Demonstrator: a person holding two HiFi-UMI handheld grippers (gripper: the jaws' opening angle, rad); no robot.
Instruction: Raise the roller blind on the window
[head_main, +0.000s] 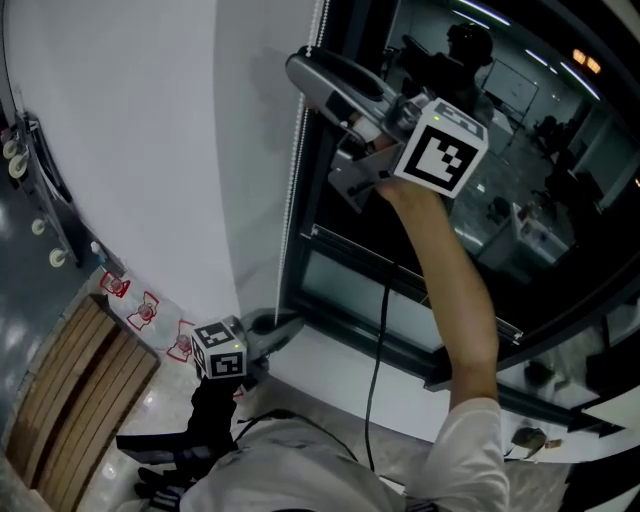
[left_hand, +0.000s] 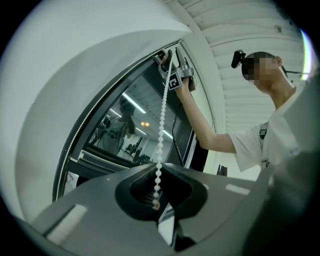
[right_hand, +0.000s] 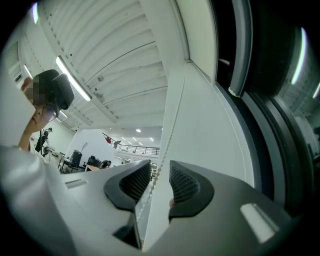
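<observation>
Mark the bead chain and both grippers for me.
bead chain (left_hand: 161, 134): left gripper view, mid strand.
left gripper (left_hand: 156, 197): left gripper view, where the jaws meet.
right gripper (right_hand: 159, 182): right gripper view, gap between jaws.

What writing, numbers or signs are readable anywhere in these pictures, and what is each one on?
No words or numbers can be read.
Upper marker cube: black-and-white square pattern, no letters.
Lower marker cube: a similar pattern, no letters.
Red stickers low by the wall: too small to read.
Orange glow in the window glass: too blurred to read.
</observation>
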